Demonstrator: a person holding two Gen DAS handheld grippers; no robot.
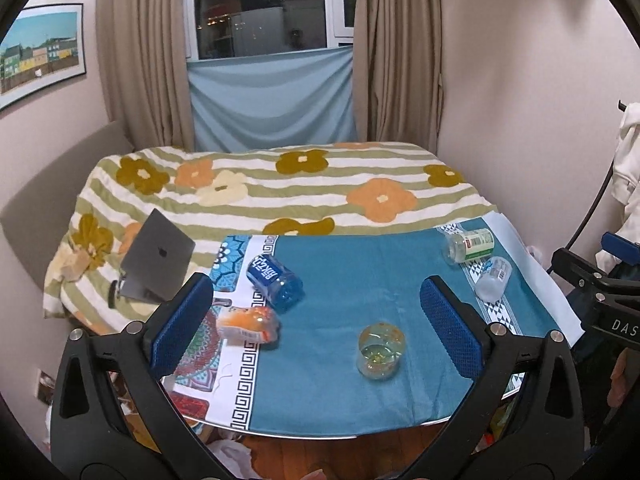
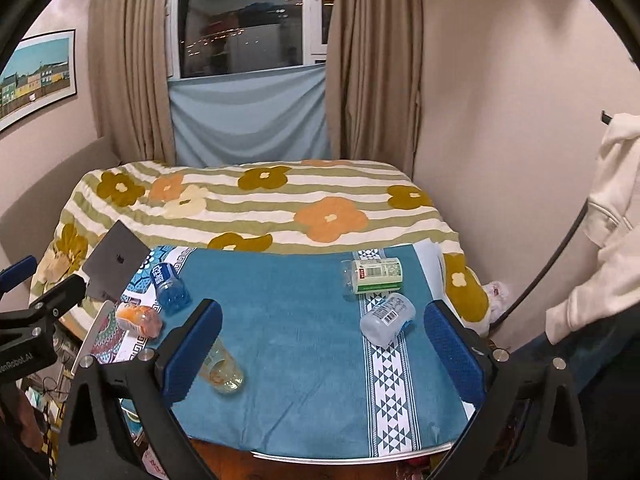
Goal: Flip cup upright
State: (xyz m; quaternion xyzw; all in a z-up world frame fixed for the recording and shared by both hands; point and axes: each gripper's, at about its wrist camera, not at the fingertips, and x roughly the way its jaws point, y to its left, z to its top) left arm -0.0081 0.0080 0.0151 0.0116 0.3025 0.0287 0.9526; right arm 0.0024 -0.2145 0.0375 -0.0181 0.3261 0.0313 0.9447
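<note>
A clear glass cup with a yellow-orange pattern (image 1: 380,352) stands on the blue tablecloth (image 1: 344,280), base up as far as I can tell. In the right wrist view the cup (image 2: 222,372) is partly hidden behind my right gripper's left finger. My left gripper (image 1: 316,324) is open and empty, held above the table's near edge, with the cup between its blue pads (image 1: 452,328) and a little ahead. My right gripper (image 2: 320,344) is open and empty, to the right of the cup.
A blue bottle (image 1: 276,280) and an orange packet (image 1: 248,324) lie at the table's left. A green-labelled bottle (image 1: 470,244) and a clear bottle (image 1: 494,278) lie at its right. A laptop (image 1: 158,256) and a flowered bed (image 1: 280,184) are behind.
</note>
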